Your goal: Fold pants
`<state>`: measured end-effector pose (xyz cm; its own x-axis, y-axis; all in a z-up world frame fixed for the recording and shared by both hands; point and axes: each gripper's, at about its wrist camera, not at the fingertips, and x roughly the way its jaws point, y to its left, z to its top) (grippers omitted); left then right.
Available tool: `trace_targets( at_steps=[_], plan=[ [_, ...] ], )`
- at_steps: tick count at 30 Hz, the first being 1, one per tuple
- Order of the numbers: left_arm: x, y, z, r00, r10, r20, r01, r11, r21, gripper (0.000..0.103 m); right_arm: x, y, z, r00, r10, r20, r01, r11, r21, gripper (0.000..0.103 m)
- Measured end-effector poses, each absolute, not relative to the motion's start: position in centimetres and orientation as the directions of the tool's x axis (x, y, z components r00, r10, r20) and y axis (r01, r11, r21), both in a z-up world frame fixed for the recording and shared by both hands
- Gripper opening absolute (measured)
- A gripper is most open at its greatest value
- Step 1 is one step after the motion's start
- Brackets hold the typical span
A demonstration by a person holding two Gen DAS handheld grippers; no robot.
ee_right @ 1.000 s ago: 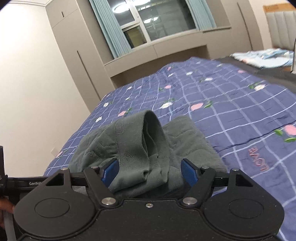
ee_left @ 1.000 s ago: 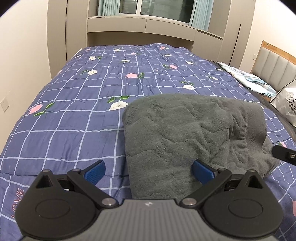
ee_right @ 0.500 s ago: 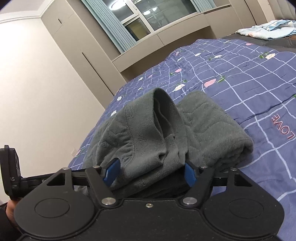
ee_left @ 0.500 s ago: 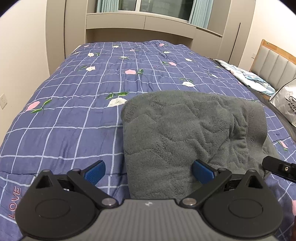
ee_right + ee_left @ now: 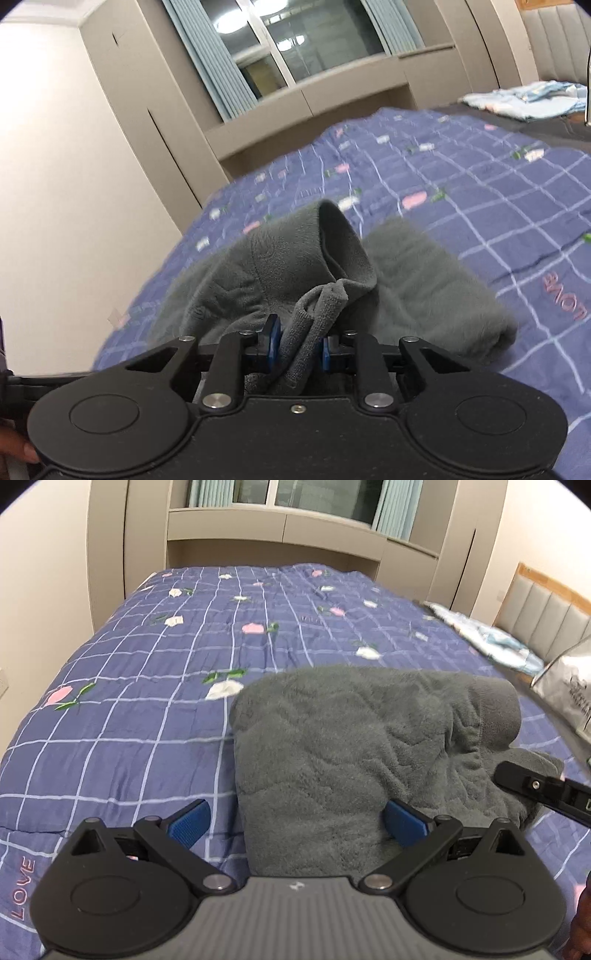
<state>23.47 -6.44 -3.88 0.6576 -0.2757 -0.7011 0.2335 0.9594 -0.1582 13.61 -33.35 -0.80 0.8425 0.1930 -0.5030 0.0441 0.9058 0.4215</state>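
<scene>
The grey fleece pants [image 5: 343,753] lie folded in a thick bundle on the blue checked bedspread [image 5: 147,686]. My left gripper [image 5: 295,821] is open; its blue pads straddle the bundle's near left corner without pressing it. In the right wrist view the pants [image 5: 288,266] bunch up, with a raised fold of fabric. My right gripper [image 5: 298,341] has its jaws closing, and the blue pads pinch a gathered edge of the pants between them. A part of the right gripper [image 5: 543,790] shows at the right edge of the left wrist view.
A light blue folded cloth [image 5: 491,637] lies at the far right of the bed, near a padded headboard [image 5: 550,616]. A white bag [image 5: 569,686] stands at the right. Beige cabinets and a window [image 5: 295,48] close off the far end; a wall runs along the left.
The right gripper's jaws have come together from wide apart onto a bunched edge of the pants. It has edged in towards the bundle. The left gripper has stayed put, open.
</scene>
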Motion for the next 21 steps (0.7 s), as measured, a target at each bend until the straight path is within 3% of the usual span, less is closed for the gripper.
trace_targets(
  at_steps=[7, 16, 19, 21],
  plan=[
    [23.9, -6.9, -1.9, 0.705, -0.283, -0.651, 0.23, 0.959, -0.168, 0.102, 13.0, -35.9, 1.9, 0.896, 0.138, -0.423, 0.032, 0.928, 0.372, 0.019],
    [24.0, -10.4, -4.3, 0.649, -0.25, -0.719, 0.286, 0.955, -0.073, 0.102, 12.5, -38.2, -2.3, 0.845, 0.096, -0.526, 0.136, 0.913, 0.386, 0.021],
    [23.8, -10.4, -3.8, 0.652, -0.261, -0.712, 0.3, 0.951, -0.074, 0.102, 12.3, -38.2, -2.6, 0.849, 0.101, -0.519, 0.133, 0.909, 0.395, 0.025],
    [24.0, -10.2, -3.1, 0.656, -0.267, -0.706, 0.299, 0.951, -0.081, 0.102, 12.3, -38.1, -1.9, 0.852, 0.09, -0.515, 0.123, 0.923, 0.365, 0.041]
  ],
)
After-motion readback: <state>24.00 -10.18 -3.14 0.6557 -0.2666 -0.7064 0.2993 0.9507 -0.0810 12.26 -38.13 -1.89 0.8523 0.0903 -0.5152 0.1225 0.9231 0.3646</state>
